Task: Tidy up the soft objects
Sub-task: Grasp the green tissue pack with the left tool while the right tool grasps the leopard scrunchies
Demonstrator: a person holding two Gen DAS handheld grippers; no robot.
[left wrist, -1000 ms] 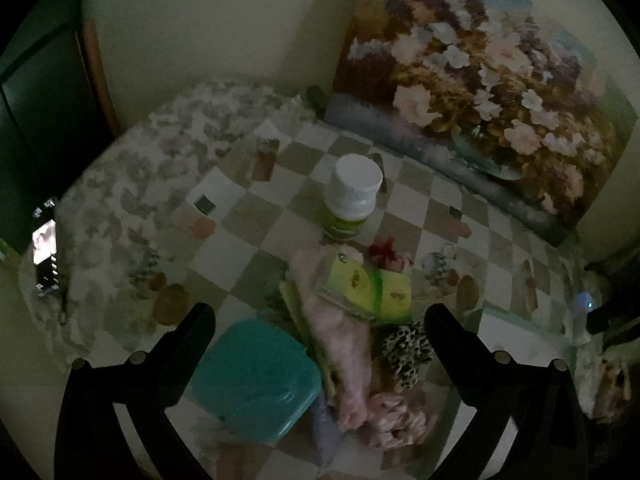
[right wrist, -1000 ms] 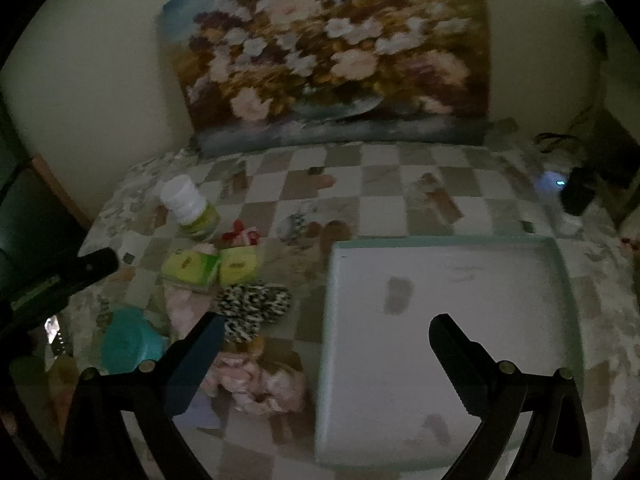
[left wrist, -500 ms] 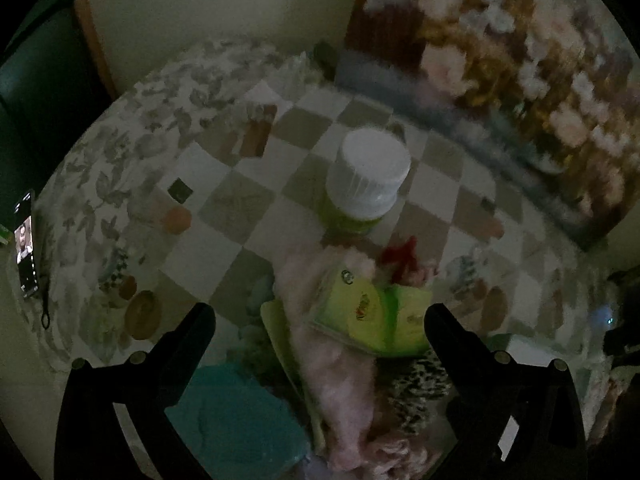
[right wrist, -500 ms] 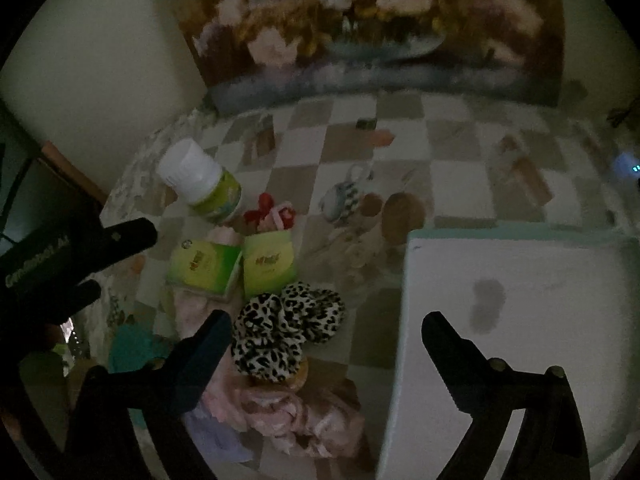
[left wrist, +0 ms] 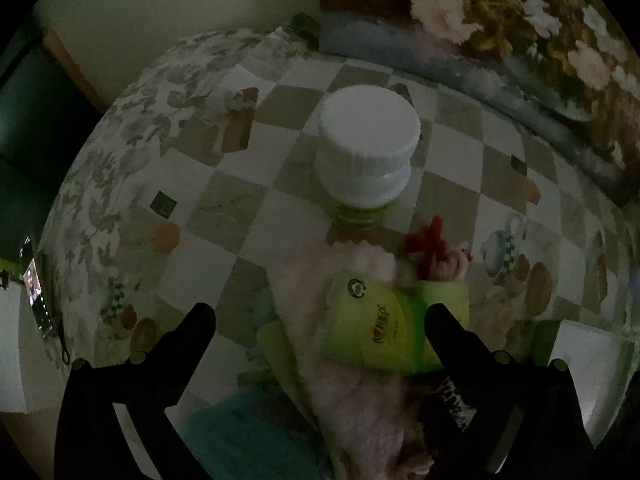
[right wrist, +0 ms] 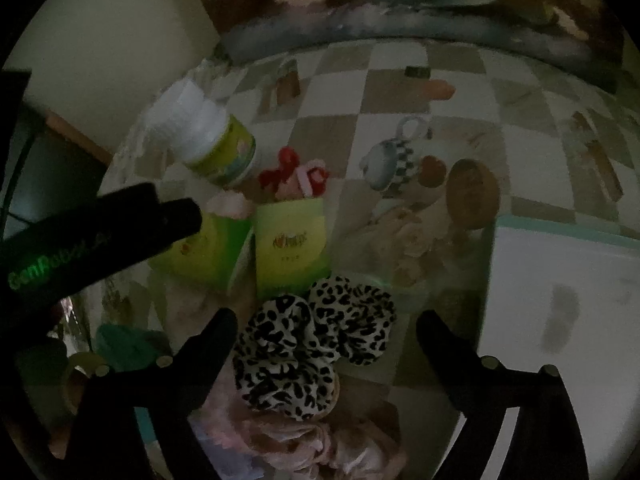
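Dimly, the pink cloth [left wrist: 360, 400] is cut off below. The leopard scrunchie [right wrist: 308, 340] lies crosswise between the right gripper [right wrist: 324, 330], whose jaws have just been closing, not yet touching. The left gripper [left wrist: 320, 320] is spread, empty.

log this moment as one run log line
phase: approach | left gripper: open over tissue pack | right gripper: open, jaws closing, around leopard scrunchie, no contact | tray: empty

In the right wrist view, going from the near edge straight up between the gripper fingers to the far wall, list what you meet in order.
Pink scrunchie → leopard-print scrunchie → green tissue packet → red and pink hair tie → checkered tablecloth → flower painting.
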